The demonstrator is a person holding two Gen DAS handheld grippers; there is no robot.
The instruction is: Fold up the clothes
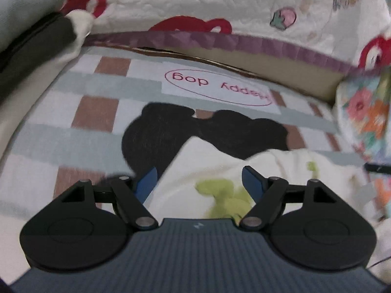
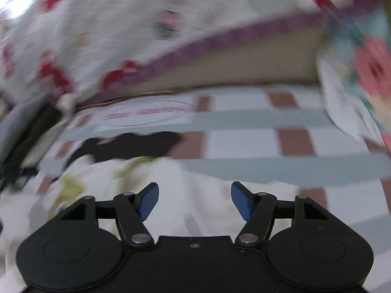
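Item: cream garment (image 1: 215, 168), printed with yellow-green motifs, lying on a checked bed sheet (image 1: 97, 112) of brown, grey-blue and white squares.

Position relative to tongs: in the left wrist view the garment fills the space from 12 o'clock round to 3 o'clock of the left gripper (image 1: 199, 183), its nearest part under and between the blue pads. A straight folded edge runs from about 7 o'clock up to 12 o'clock. In the right wrist view the cloth (image 2: 146, 178) lies from 9 o'clock to 12 o'clock of the right gripper (image 2: 194, 200) and passes beneath it. Long axis: judged to run across both views, roughly 9 to 3 o'clock; blur prevents certainty. Which hand is nearer cannot be told; both hover close over the fabric.

Tongs: both released. Left jaws stand wide apart with cloth seen between them, but nothing is pinched. Right jaws likewise stand wide and grasp nothing.

Appearance: soft, rumpled, partly doubled over; a black garment (image 1: 156, 131) lies just beyond it at 12 o'clock, partly covered by the cream edge.

Surroundings: a "happy dog" label (image 1: 217, 88) printed on the sheet at 12 o'clock; a quilt with red motifs (image 1: 195, 2) behind; floral fabric (image 1: 366, 112) at 2 o'clock.

Judgement: the next pinch likely depends on finding that straight edge.
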